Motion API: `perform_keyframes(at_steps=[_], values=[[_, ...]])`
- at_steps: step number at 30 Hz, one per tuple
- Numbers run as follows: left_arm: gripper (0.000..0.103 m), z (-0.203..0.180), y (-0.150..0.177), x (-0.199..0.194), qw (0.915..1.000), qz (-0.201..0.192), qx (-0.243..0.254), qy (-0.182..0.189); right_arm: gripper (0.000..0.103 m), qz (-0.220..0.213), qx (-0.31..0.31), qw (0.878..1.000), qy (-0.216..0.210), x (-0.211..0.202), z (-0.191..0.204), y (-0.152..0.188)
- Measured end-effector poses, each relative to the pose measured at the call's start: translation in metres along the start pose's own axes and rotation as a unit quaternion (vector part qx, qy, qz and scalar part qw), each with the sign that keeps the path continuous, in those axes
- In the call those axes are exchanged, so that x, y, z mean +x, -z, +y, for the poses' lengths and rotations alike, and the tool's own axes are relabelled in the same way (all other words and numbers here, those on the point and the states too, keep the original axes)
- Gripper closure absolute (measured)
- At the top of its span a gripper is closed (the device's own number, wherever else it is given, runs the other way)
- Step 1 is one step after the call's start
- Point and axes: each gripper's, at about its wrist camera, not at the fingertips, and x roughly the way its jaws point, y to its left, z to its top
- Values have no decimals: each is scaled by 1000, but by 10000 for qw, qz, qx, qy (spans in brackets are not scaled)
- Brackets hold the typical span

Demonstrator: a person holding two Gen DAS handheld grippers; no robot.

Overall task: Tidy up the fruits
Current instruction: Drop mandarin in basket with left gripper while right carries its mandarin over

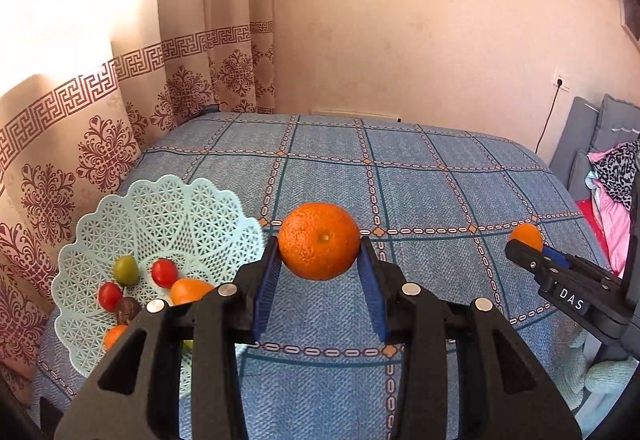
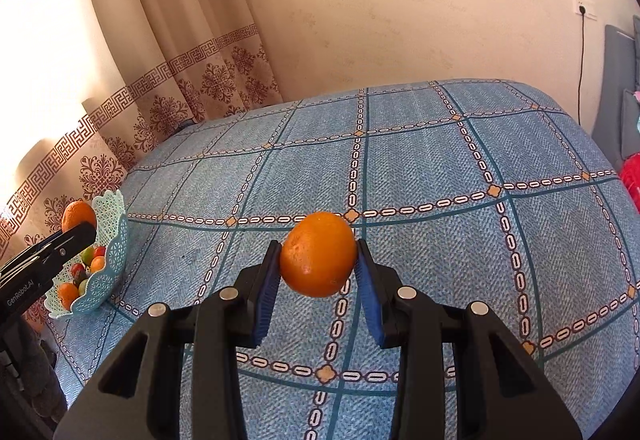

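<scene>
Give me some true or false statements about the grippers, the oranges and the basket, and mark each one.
1. Each gripper holds an orange. True: left gripper grips the left orange; right gripper grips the right orange.
2. The basket is empty. False: it holds small fruits.
3. The tablecloth is blue. True.
4. Both oranges rest on the tablecloth. False: both are held in gripper fingers.

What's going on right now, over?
Left tool holding an orange. Right tool holding another orange. Basket at left, path clear.
</scene>
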Motion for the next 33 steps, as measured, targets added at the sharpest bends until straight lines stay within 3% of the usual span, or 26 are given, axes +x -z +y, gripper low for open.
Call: perform_keyframes(at_steps=[12, 21, 25, 28, 33], values=[[63, 85, 7, 3, 9963, 75, -643, -565, 66, 1, -435, 9986, -296, -7, 54, -2], [63, 110, 10, 8, 9936, 82, -843, -744, 66, 76, -554, 9970, -536, 2, 93, -5], [61, 113, 14, 13, 9934, 151, -937, -651, 66, 117, -650, 9955, -679, 9, 116, -6], [38, 119, 15, 13, 9921, 60, -1056, -670, 66, 141, -732, 9941, -793, 13, 134, -6], [37, 123, 17, 5, 9892, -166, -976, -1083, 66, 205, -846, 9916, -951, 24, 162, -4]])
